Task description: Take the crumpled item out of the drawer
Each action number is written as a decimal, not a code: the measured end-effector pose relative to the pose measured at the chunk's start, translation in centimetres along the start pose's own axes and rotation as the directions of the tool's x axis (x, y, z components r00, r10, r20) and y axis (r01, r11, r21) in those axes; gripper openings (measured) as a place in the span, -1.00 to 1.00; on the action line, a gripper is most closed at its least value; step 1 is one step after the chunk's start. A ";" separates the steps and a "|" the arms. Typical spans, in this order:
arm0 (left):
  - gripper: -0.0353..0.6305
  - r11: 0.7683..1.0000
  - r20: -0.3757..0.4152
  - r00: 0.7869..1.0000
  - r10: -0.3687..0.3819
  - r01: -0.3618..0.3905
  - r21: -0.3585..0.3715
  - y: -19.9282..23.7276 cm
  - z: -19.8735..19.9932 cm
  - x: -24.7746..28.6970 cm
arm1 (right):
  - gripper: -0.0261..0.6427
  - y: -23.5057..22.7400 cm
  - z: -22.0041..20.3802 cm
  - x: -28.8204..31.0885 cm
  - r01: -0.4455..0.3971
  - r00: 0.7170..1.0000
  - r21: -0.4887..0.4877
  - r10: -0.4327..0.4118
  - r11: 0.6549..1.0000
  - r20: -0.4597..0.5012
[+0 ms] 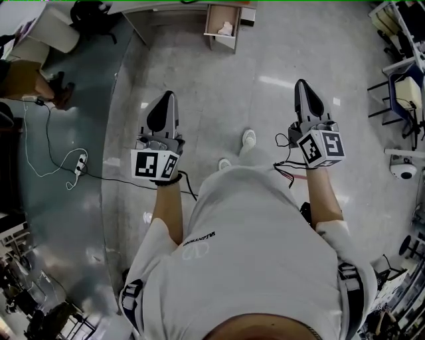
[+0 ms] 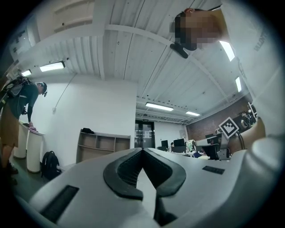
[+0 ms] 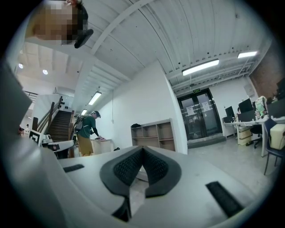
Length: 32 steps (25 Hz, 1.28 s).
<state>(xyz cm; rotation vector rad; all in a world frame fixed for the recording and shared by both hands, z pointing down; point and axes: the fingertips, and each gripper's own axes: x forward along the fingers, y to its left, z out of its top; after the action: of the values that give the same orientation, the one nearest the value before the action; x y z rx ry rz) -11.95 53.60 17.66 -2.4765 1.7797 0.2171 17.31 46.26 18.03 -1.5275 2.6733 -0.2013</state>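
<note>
On a polished grey floor, a person in a white T-shirt (image 1: 252,246) stands facing an open light-wood drawer (image 1: 214,20) that juts from a white desk unit. The person is well apart from the drawer, with bare floor between them.

The crumpled item, a pale pinkish wad (image 1: 226,28), lies on the drawer's bottom near its middle, uncovered and reachable from above. With the drawer pulled out, no opening step appears to be needed.

The grey left gripper with black ribbed pads (image 1: 166,103) and the matching right gripper (image 1: 304,93) are held out at waist height, side by side and pointing toward the drawer. This looks like a carrying posture for the approach rather than a reach.

Each gripper's own view shows its jaws pressed together at the tips with nothing between them, both on the left gripper (image 2: 142,152) and on the right gripper (image 3: 142,150). That suits a moment when there is nothing within range to grasp.

A white power strip (image 1: 81,163) and its cable lie on the floor off to the person's left, clear of the straight path ahead. A second person in a green shirt (image 3: 91,129) works at a counter beside the far wall.
</note>
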 end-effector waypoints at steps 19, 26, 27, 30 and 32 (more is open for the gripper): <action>-0.89 0.999 -0.099 0.994 -0.042 0.040 -0.023 0.6 -6.0 13.8 | -0.92 -6.1 -2.0 11.1 -0.038 0.997 0.024 0.040 0.999 -0.063; -0.89 0.998 -0.100 0.994 -0.052 0.050 -0.023 0.3 -6.8 21.9 | -0.92 -10.6 -1.7 16.4 -0.071 0.994 0.037 0.074 0.997 -0.077; -0.89 0.998 -0.099 0.994 -0.052 0.050 -0.024 0.4 -6.8 23.0 | -0.92 -11.4 -1.6 17.1 -0.075 0.994 0.042 0.078 0.996 -0.078; -0.89 0.999 -0.097 0.994 -0.049 0.048 -0.017 0.3 -7.1 25.9 | -0.92 -13.5 -1.6 18.9 -0.089 0.993 0.059 0.094 0.994 -0.078; -0.89 0.999 -0.095 0.995 -0.043 0.042 -0.010 0.2 -7.4 27.6 | -0.92 -14.7 -1.9 20.0 -0.102 0.991 0.063 0.107 0.993 -0.083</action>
<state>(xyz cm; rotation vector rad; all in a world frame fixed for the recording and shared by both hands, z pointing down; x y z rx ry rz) -2.99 26.58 20.47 -2.5682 1.7616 0.1048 19.45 21.87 22.32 -1.3896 2.7779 -0.3443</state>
